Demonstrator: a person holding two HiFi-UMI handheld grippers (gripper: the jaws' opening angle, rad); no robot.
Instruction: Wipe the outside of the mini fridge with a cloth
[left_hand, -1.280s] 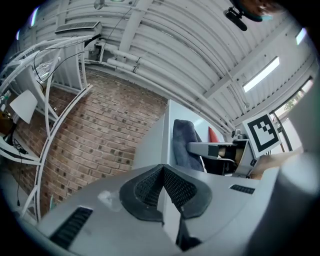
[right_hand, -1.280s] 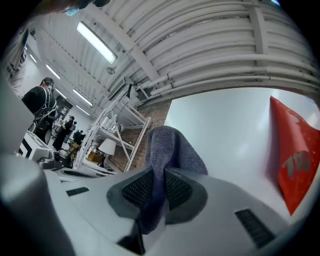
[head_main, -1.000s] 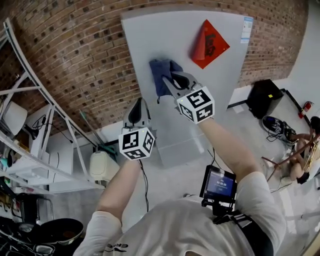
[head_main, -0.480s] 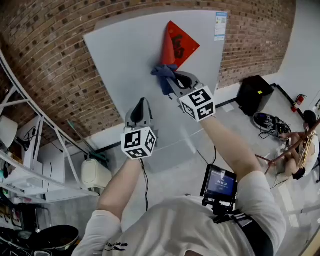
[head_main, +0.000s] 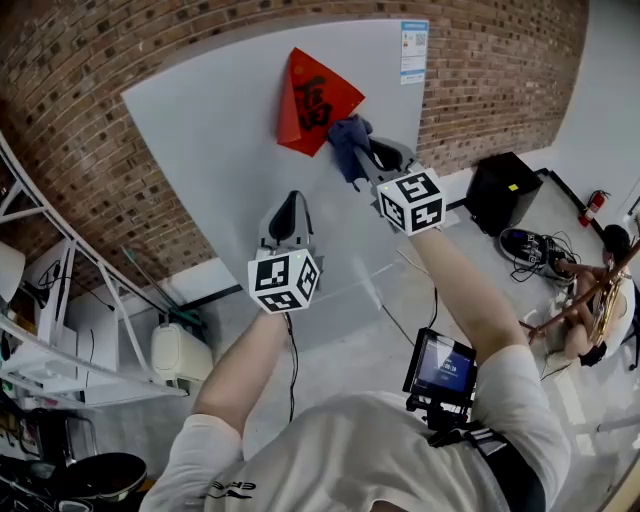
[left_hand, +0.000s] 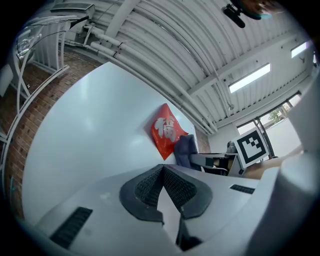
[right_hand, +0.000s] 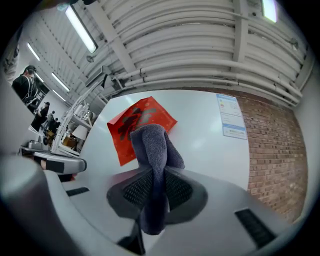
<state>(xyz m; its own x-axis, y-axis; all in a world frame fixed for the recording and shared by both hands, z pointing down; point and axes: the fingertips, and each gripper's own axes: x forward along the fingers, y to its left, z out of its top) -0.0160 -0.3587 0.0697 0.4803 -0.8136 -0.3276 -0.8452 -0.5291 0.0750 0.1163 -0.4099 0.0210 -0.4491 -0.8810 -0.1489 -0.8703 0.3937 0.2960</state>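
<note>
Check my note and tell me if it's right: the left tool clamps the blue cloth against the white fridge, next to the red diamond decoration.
One thing is wrong: it is the right tool that clamps the blue cloth, as the right gripper view shows. The left tool is shut on nothing. The rest stands: the cloth is against the white fridge, next to the red diamond decoration.

This looks like an industrial workshop or test lab rather than a home: it has a bare brick wall (head_main: 120, 60), a grey concrete floor (head_main: 350, 345) and a corrugated metal ceiling (right_hand: 200, 30) hung with pipes (right_hand: 200, 75) and strip lights (left_hand: 248, 78). White metal shelving racks (head_main: 45, 330) stand at the left with a dark pan (head_main: 100, 475) below them. A fire extinguisher (head_main: 592, 208) sits on the floor, and a white fridge (head_main: 220, 140) stands against the brick.
</note>
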